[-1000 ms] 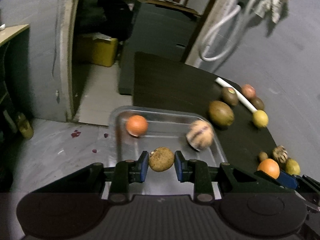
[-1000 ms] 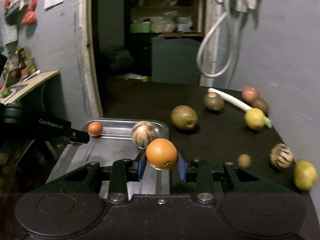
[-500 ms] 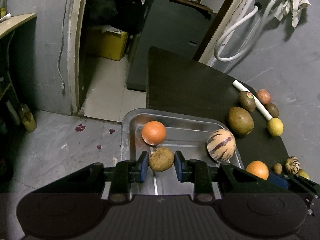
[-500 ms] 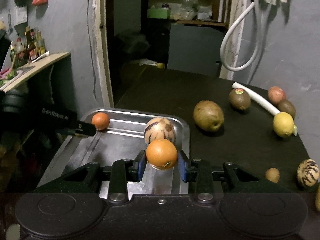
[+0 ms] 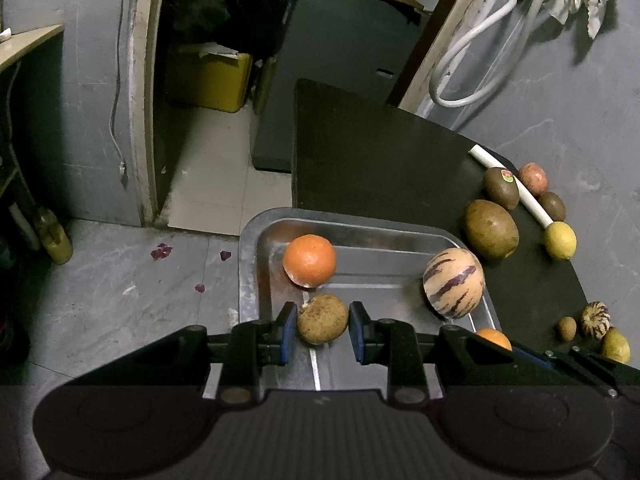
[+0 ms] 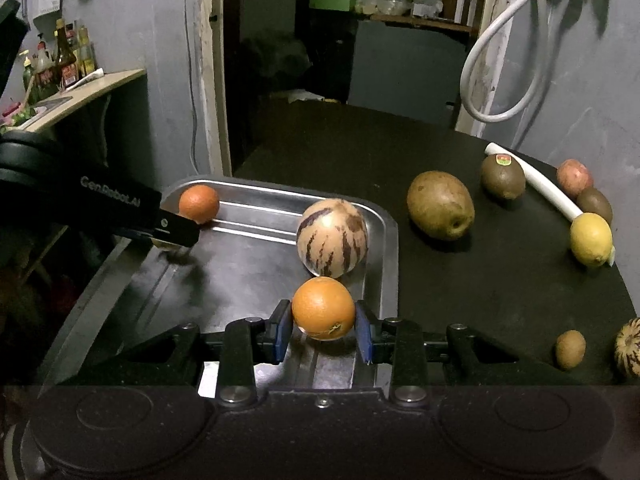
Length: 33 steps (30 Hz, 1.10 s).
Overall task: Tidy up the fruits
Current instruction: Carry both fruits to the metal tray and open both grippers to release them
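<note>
My left gripper (image 5: 322, 327) is shut on a rough brown round fruit (image 5: 322, 318), held low over the near left part of the steel tray (image 5: 256, 236). An orange (image 5: 309, 260) rests in the tray's far left corner and a striped melon (image 5: 453, 282) by its right wall. My right gripper (image 6: 323, 331) is shut on a second orange (image 6: 323, 307) over the tray's near right side (image 6: 390, 264), just in front of the striped melon (image 6: 332, 237). The left gripper's finger (image 6: 176, 232) shows at the left of the right wrist view, near the first orange (image 6: 199, 203).
On the black table (image 6: 480, 280) right of the tray lie a large brown fruit (image 6: 440, 205), a stickered kiwi (image 6: 502, 176), a lemon (image 6: 590, 239), a white tube (image 6: 536, 180), a reddish fruit (image 6: 574, 173) and small fruits near the right edge. The tray's left side overhangs the floor (image 5: 120, 280).
Both grippers have come down and closer over the tray with their fruits still held. The tray and its orange and melon look larger and nearer in both views.
</note>
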Motion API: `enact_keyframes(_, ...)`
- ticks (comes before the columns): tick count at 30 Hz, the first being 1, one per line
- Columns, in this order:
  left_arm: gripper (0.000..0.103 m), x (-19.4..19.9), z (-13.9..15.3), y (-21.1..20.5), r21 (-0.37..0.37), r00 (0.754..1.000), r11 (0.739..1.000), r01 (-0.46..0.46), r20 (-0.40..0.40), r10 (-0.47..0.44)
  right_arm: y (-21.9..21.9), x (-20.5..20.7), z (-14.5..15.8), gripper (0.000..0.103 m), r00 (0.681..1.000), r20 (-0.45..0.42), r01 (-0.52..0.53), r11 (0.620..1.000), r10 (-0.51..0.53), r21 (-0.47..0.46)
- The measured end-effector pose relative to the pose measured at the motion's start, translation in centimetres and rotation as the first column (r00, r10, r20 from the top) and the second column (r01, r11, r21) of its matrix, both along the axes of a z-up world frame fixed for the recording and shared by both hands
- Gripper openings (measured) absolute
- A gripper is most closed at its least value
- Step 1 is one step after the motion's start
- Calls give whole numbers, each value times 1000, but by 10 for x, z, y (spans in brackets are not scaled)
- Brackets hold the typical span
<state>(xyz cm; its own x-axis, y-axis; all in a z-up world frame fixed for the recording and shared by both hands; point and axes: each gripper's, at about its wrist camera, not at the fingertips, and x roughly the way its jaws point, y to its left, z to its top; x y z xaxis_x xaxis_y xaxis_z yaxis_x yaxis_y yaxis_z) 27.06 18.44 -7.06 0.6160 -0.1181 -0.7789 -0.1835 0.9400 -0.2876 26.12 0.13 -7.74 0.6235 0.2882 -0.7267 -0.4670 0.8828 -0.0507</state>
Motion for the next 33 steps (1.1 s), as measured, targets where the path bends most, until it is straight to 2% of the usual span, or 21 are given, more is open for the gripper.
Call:
enact_keyframes(19, 32, 3, -3, 0, 9, 1000, 1000, 9, -9, -9, 4, 4, -6, 36, 1000, -5, 5, 1000, -5, -19)
enact_keyframes(28, 48, 0, 4, -2, 5, 1000, 1000, 9, 3, -9, 1, -5, 1, 50, 1000, 16, 4, 1000, -4, -19)
enact_keyframes(33, 65, -6, 13, -4, 1, 1000, 1000, 10, 25, -10, -4, -15, 9, 61, 999, 42, 9, 1000, -8, -15)
